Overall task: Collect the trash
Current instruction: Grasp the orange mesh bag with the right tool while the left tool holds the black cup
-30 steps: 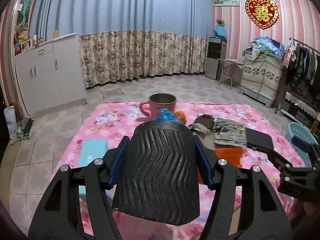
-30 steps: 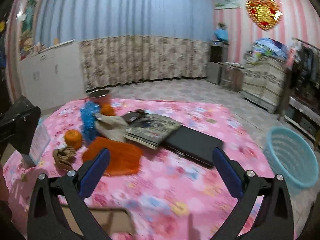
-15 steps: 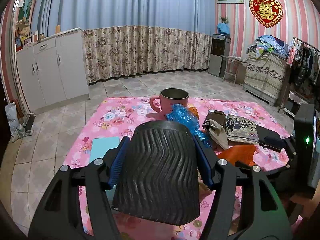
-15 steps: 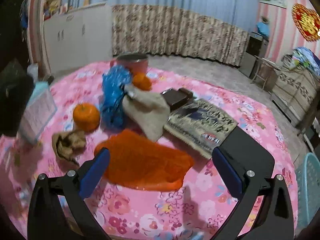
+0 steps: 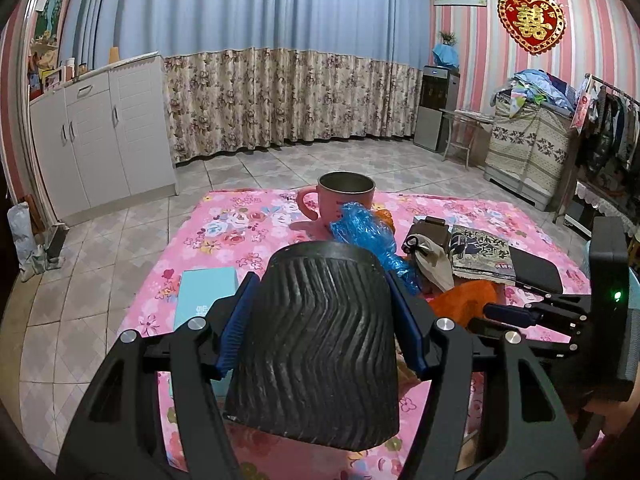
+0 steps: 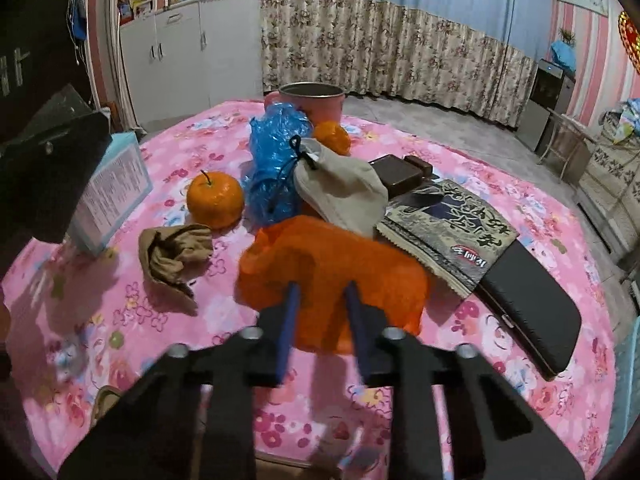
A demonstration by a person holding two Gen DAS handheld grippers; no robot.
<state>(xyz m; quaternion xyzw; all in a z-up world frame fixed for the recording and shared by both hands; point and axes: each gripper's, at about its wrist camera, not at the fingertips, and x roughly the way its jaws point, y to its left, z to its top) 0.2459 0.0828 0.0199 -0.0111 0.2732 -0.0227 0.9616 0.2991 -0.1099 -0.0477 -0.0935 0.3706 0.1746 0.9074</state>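
Observation:
My left gripper (image 5: 322,312) is shut on a black ribbed bin (image 5: 316,344), held above the near edge of the pink flowered table (image 5: 232,232). My right gripper (image 6: 320,288) has its fingers narrowed around the near edge of a crumpled orange plastic bag (image 6: 332,264); the bag bulges between them. A blue plastic bag (image 6: 272,152) and a crumpled brown paper wad (image 6: 172,256) lie close by. The right gripper also shows in the left wrist view (image 5: 500,312), low at the right beside the orange bag (image 5: 464,300).
On the table are a pink mug (image 6: 312,98), two oranges (image 6: 216,200), a grey drawstring pouch (image 6: 340,192), a patterned book (image 6: 448,224), a black case (image 6: 528,312), a brown wallet (image 6: 396,172) and a light blue box (image 6: 112,196). A blue basket (image 6: 628,392) stands at the right.
My right gripper moved down and forward to the orange bag and its fingers closed in from wide open. The left gripper kept the bin and shifted slightly.

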